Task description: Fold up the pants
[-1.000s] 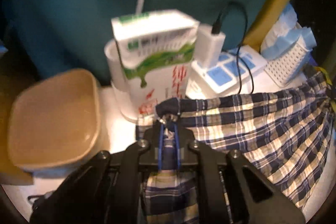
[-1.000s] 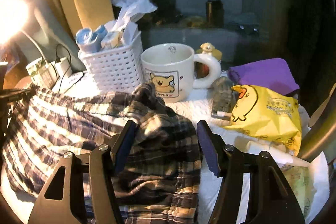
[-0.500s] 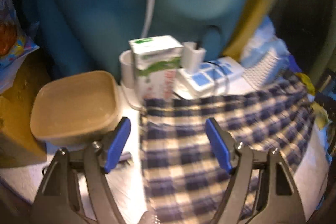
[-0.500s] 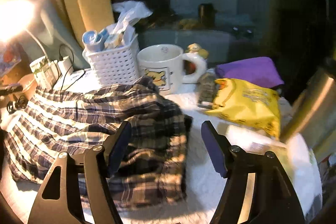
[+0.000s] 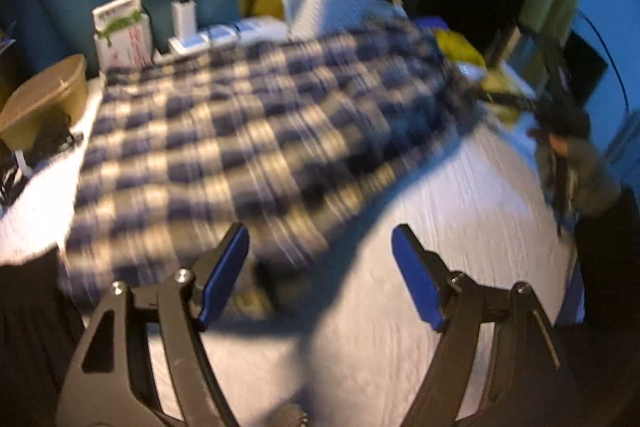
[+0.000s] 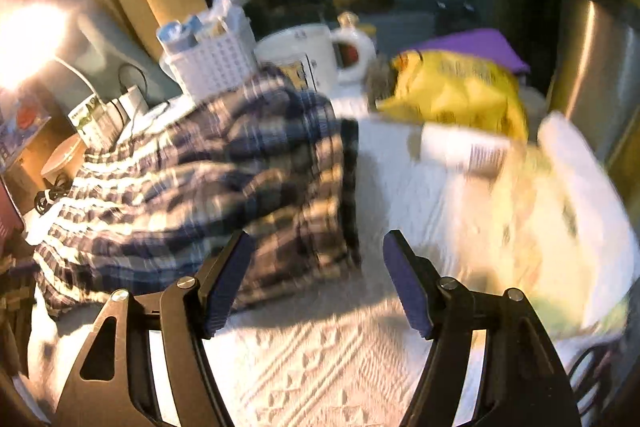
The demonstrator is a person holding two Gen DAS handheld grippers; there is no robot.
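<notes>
Blue and cream plaid pants (image 5: 256, 131) lie spread on a white textured cloth (image 5: 452, 211), blurred by motion in the left wrist view. My left gripper (image 5: 320, 259) is open above the near edge of the pants, with nothing between its blue pads. In the right wrist view the pants (image 6: 208, 187) lie bunched at the left. My right gripper (image 6: 316, 267) is open over their right hem, with nothing gripped. At the far right of the left wrist view a person's hand (image 5: 568, 131) holds the other gripper.
Behind the pants stand a white basket (image 6: 212, 63), a white mug (image 6: 304, 55), a carton (image 5: 122, 27), a power strip (image 5: 224, 35) and a tan lidded bowl (image 5: 44, 99). A yellow snack bag (image 6: 456, 91) and a metal container (image 6: 592, 75) sit to the right.
The left gripper let go of the pants' corner, opened and drew back and to the right. The right gripper pulled back a little and opened slightly wider. The pants now lie flat.
</notes>
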